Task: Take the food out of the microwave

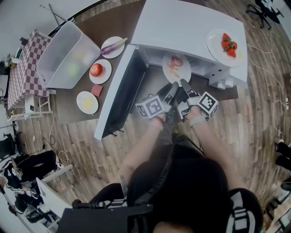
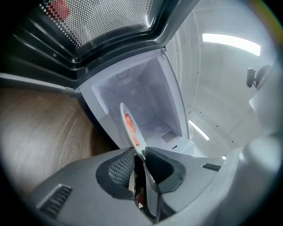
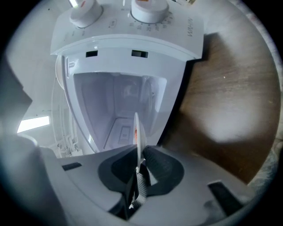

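Note:
A white plate with pink-red food (image 1: 176, 67) sits at the mouth of the white microwave (image 1: 191, 27), whose door (image 1: 119, 93) hangs open to the left. My left gripper (image 1: 173, 88) and right gripper (image 1: 184, 83) meet side by side on the plate's near rim. In the left gripper view the plate (image 2: 131, 127) runs edge-on into the left gripper (image 2: 139, 157), whose pads are clamped on its rim. The right gripper view shows the plate (image 3: 137, 130) as a thin edge pinched in the right gripper (image 3: 139, 160), with the empty cavity (image 3: 117, 101) behind.
A second plate of red food (image 1: 226, 43) rests on top of the microwave. Left of the door stand plates with an eggplant (image 1: 112, 47), a tomato (image 1: 100, 71) and yellow food (image 1: 87, 102), plus a clear plastic bin (image 1: 67, 54). Two dials (image 3: 148, 9) sit beside the cavity.

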